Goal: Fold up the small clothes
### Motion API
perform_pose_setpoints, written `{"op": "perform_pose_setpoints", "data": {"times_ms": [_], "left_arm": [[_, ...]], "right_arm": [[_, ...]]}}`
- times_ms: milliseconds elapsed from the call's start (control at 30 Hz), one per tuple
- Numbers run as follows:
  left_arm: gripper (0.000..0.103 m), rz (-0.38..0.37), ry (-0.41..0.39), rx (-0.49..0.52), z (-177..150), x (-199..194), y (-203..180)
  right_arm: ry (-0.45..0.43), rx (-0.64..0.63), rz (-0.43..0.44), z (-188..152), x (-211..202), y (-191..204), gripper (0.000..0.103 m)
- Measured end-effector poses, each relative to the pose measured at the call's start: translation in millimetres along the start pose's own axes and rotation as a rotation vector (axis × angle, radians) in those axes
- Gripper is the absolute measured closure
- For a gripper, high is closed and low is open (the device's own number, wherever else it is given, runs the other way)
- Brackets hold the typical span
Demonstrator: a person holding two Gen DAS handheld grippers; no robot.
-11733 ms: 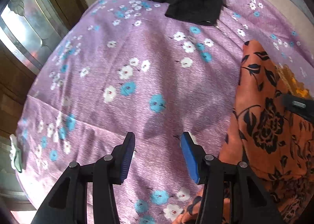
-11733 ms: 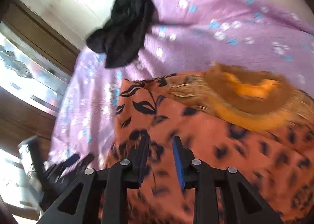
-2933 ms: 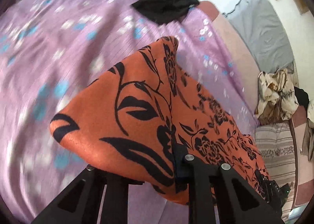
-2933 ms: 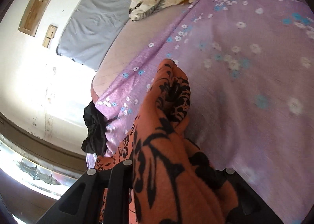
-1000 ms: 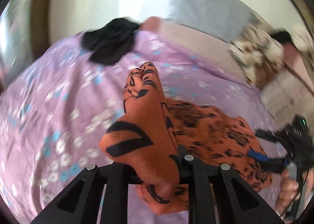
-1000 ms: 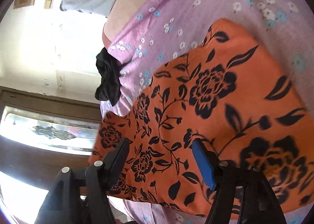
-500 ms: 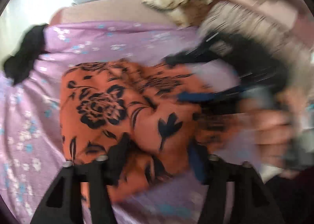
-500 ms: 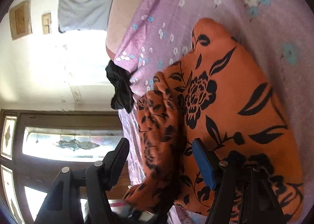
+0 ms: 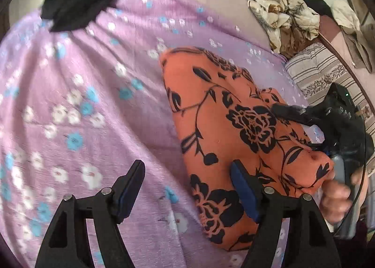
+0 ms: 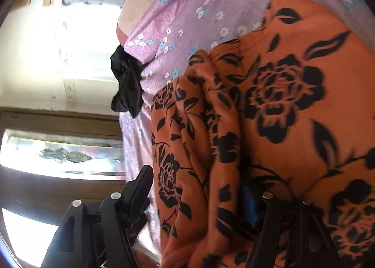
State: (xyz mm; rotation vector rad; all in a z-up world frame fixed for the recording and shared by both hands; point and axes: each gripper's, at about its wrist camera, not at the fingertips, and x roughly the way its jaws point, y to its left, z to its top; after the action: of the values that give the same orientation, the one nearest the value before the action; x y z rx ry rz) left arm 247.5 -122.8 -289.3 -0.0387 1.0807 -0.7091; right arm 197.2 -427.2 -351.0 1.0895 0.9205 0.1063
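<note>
My left gripper [image 9: 187, 181] has just spread its fingers, released above the purple floral bedsheet [image 9: 93, 94]. The folded orange floral garment [image 9: 225, 127] lies there; my right gripper [image 10: 199, 188] straddles it, unclenched.

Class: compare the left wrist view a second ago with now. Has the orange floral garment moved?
Yes. The orange floral garment has dropped from the left tongs, whose jaws have just been opening, and lies flat on the purple bedsheet.

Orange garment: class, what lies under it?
The orange garment lies folded on the purple floral sheet, which shows all around it. Whatever is beneath its folds is covered.
</note>
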Motion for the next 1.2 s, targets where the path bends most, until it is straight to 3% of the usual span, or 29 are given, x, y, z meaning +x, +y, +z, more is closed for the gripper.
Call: {"op": "perform_pose_setpoints", "data": {"times_ms": [33, 67, 133, 200, 300, 400, 500, 600, 733, 833, 1000, 1067, 1200], "left_arm": [[0.028, -0.022, -0.014, 0.006, 2, 0, -2], [0.028, -0.027, -0.020, 0.018, 4, 0, -5], [0.028, -0.047, -0.035, 0.035, 3, -3, -11], [0.027, -0.083, -0.047, 0.054, 1, -5, -20], [0.027, -0.129, -0.073, 0.077, 1, -10, -34], [0.021, -0.181, -0.081, 0.081, -1, -5, -53], [0.020, -0.195, -0.051, 0.072, 0, 13, -66], [0.020, -0.193, 0.023, 0.096, -4, 40, -88], [0.017, -0.178, 0.041, 0.137, -11, 45, -102], [0.012, -0.180, 0.093, 0.105, -13, 54, -94], [0.010, -0.171, 0.080, 0.102, -17, 52, -93], [0.009, -0.148, 0.068, 0.116, -17, 54, -94], [0.009, -0.117, 0.046, 0.129, -12, 57, -97]], "right_arm": [[0.011, -0.035, -0.029, -2, 8, 5, 0.059], [0.025, -0.081, -0.079, -5, 16, 11, 0.073], [-0.006, -0.152, -0.151, -10, 19, 22, 0.077], [-0.093, -0.214, -0.136, -13, -3, 35, 0.079], [-0.222, -0.286, -0.161, -15, -40, 45, 0.080], [-0.336, -0.268, -0.183, -13, -79, 32, 0.080], [-0.408, -0.253, -0.272, -12, -106, 13, 0.080], [-0.412, -0.175, -0.352, -11, -113, -15, 0.080], [-0.386, -0.132, -0.410, -3, -110, -38, 0.080], [-0.278, -0.110, -0.452, 4, -92, -59, 0.078], [-0.220, 0.116, -0.298, 16, -107, -84, 0.065], [-0.306, 0.127, -0.274, 15, -124, -74, 0.065], [-0.417, -0.069, -0.334, 23, -128, -19, 0.064]]}}
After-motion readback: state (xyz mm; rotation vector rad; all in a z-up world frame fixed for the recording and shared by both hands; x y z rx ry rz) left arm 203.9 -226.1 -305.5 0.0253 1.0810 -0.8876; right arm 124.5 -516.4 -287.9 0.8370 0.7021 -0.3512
